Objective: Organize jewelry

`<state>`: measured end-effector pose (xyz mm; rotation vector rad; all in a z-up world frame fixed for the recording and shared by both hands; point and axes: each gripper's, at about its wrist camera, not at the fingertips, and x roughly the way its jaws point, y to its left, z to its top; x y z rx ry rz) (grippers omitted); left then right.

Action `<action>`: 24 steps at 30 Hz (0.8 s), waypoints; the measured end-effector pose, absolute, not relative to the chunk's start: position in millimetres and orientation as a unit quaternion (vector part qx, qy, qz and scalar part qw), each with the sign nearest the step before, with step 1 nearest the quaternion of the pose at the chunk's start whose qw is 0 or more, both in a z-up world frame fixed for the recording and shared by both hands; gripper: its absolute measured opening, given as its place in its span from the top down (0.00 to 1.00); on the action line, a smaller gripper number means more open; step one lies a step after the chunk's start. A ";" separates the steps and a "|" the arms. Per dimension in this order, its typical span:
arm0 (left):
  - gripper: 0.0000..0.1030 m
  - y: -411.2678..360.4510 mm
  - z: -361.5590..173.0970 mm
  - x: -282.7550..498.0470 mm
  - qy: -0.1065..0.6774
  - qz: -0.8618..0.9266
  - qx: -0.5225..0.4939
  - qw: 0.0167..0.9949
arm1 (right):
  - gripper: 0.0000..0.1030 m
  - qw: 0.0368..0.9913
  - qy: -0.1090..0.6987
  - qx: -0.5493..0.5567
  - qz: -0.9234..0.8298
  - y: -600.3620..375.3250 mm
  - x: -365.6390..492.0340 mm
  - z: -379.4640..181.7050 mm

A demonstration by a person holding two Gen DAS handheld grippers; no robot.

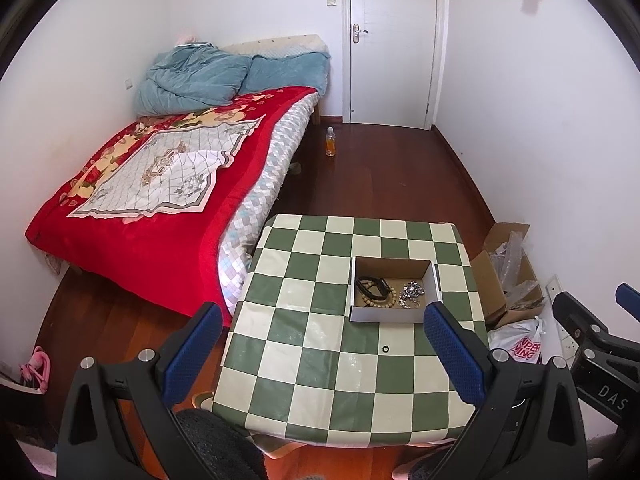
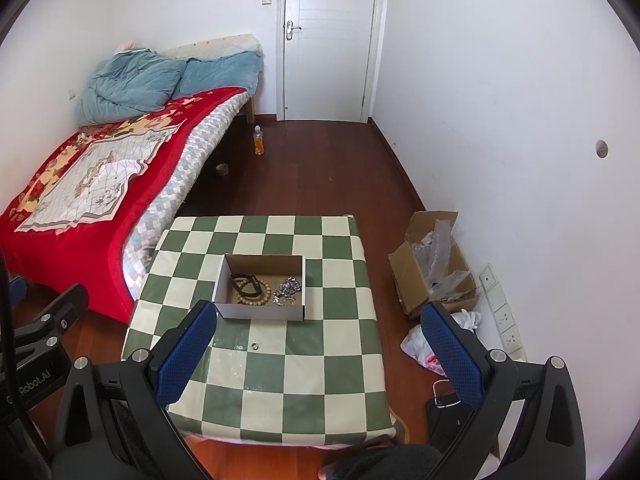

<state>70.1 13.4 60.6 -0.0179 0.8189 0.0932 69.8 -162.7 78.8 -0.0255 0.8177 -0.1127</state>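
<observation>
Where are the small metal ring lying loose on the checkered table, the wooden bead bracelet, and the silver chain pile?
small metal ring (image 2: 253,346): right wrist view, on its band.
wooden bead bracelet (image 2: 262,295): right wrist view, on its right-hand beads.
silver chain pile (image 1: 412,293): left wrist view, on the pile's middle.

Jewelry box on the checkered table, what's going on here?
Nothing is being handled yet. A person holds both grippers back from the checkered table; the left gripper and right gripper are open and empty. The cardboard box holds a black band, a wooden bead bracelet and a tangle of silver pieces. One small ring lies on the table in front of the box, nearer the grippers.
</observation>
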 end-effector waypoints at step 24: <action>0.01 15.2 64.6 67.5 0.393 0.044 -0.007 0.919 | 0.00 0.917 0.395 -0.011 -0.053 -164.4 66.3 82.5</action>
